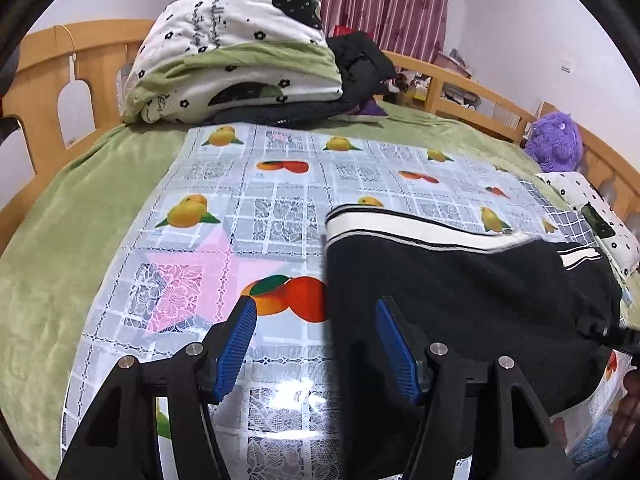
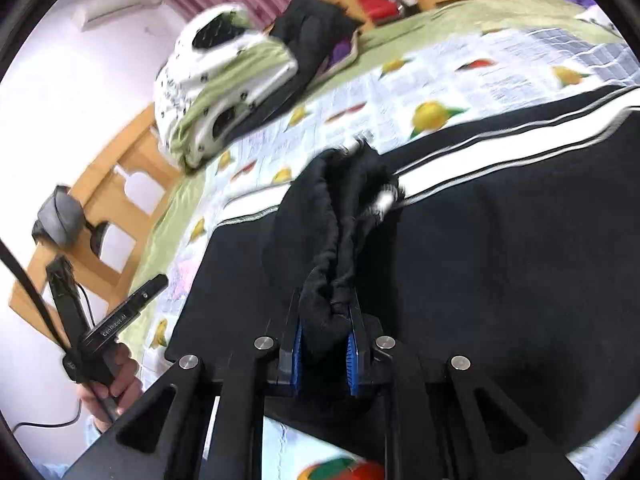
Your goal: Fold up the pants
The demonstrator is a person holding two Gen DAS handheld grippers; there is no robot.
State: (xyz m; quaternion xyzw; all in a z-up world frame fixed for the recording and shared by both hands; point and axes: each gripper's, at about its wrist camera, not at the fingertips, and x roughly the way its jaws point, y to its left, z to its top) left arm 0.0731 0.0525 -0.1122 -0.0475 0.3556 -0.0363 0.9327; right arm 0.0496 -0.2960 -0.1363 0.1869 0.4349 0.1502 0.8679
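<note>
While spread flat across the fruit-print sheet [image 1: 256, 208] on the bed [image 1: 52, 264]: black pants [image 1: 460, 280] with white side stripes, one edge bunched up and lifted. Right tongs [image 2: 325, 332] pressed tight on that bunched black cloth, blue pads [image 2: 297, 350] gripping both sides. Left tongs [image 1: 316, 312] spread wide, holding nothing, hovering over the pants' left edge and the orange print. Behind, near the wooden headboard [image 1: 44, 76]: folded flowered quilt [image 1: 236, 48] stacked beside dark clothes [image 1: 360, 64]. Far right by the rail: purple plush toy [image 1: 554, 142]. Left hand [image 2: 116, 376] visible in the right wrist view, gripping the handle.
</note>
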